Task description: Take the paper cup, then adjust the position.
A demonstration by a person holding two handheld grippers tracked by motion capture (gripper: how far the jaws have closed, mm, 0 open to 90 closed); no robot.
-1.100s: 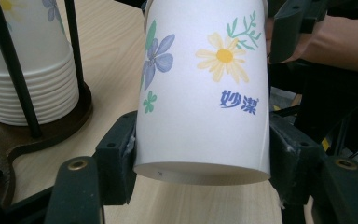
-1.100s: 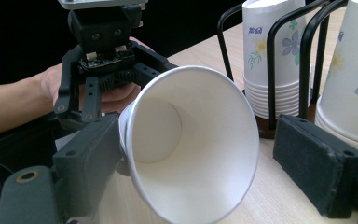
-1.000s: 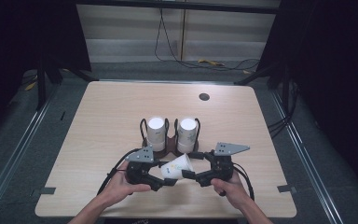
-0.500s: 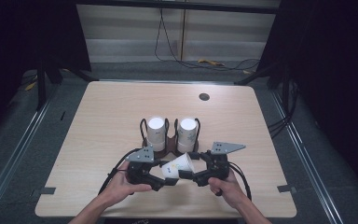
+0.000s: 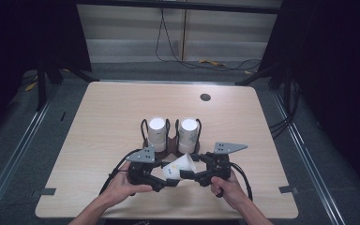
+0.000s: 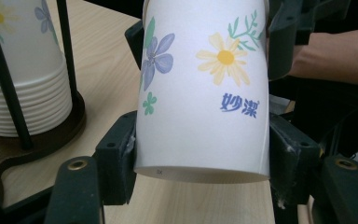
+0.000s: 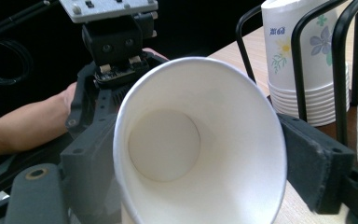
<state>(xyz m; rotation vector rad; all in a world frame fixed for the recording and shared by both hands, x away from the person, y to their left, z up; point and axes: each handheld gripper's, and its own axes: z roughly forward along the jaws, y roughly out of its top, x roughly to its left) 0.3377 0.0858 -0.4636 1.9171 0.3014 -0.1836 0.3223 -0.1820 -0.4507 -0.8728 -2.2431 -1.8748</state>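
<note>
Barely anything has shifted: paper cup (image 5: pixel 180 167) stays at 6 o'clock on the table (image 5: pixel 103 122), left gripper (image 5: pixel 168 182) clamping its base, right gripper (image 5: pixel 188 176) clamping its rim, probably steadying both ends for separating.

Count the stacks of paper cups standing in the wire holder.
2. The left stack and the right stack stand side by side in the holder, mid-table. A single loose cup is held in front, between both hand-held grippers.
</note>
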